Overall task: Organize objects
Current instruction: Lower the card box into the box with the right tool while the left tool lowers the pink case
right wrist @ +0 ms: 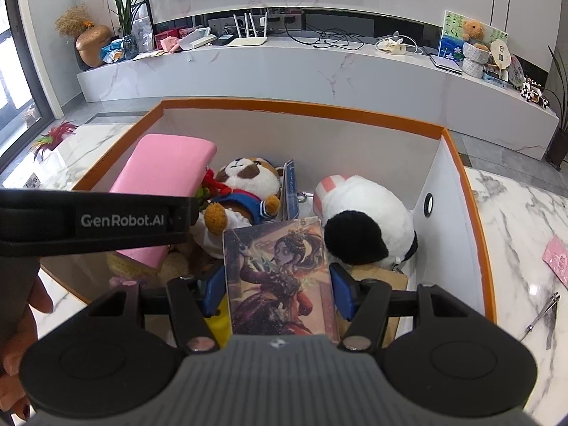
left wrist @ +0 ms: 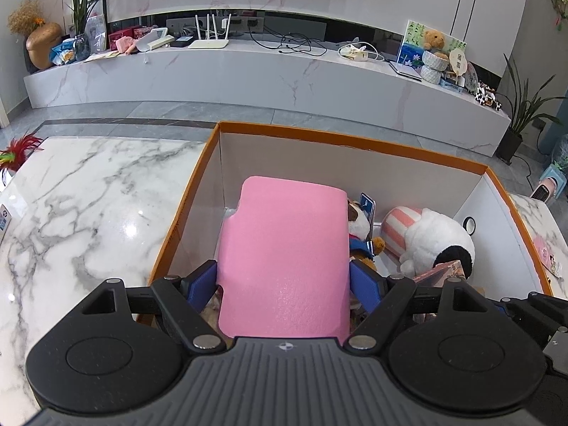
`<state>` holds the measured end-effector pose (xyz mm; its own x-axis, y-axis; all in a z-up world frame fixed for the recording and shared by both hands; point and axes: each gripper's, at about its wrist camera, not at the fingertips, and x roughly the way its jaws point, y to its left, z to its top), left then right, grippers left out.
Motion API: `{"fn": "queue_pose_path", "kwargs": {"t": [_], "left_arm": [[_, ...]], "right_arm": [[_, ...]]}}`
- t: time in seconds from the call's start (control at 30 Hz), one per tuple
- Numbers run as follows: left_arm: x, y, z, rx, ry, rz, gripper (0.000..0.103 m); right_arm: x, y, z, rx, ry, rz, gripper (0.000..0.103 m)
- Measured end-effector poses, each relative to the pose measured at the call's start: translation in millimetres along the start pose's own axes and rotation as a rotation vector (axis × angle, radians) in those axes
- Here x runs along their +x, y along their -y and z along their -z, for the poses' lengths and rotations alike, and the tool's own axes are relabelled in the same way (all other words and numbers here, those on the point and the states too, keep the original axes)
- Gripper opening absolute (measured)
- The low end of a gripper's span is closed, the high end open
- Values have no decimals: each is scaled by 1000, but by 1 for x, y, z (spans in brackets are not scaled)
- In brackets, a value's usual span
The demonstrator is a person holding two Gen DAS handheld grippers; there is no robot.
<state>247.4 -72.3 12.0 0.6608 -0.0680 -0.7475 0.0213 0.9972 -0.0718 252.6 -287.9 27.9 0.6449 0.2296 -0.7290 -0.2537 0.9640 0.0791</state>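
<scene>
Between your left claw pads, a pink padded case is sitting clamped at both long edges, jaws standing wide around it, its far end tilting up over the orange-rimmed box. Your right claw is gripping an illustrated card box by its two sides, the printed figure facing up, also over the box interior.

Contents lying inside the box:
- brown-and-white plush dog in a blue collar, resting just beside the pink case;
- black-and-white plush toy with a pink-striped part, lying toward the right wall;
- blue card, standing on edge between the two plush toys.

Outward from the box, a marble counter is carrying it. On the counter to the right, a pink packet and a metal clipper are lying well apart from the box. A feather toy is showing at the counter's far left edge.
</scene>
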Motion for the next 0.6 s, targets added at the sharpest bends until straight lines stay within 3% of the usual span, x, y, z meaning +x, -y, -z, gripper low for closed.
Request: {"fn": "queue_pose_path", "kwargs": {"t": [0.6], "left_arm": [[2, 4, 2, 30, -4, -29, 94]], "right_arm": [[5, 3, 1, 14, -17, 19, 62]]}}
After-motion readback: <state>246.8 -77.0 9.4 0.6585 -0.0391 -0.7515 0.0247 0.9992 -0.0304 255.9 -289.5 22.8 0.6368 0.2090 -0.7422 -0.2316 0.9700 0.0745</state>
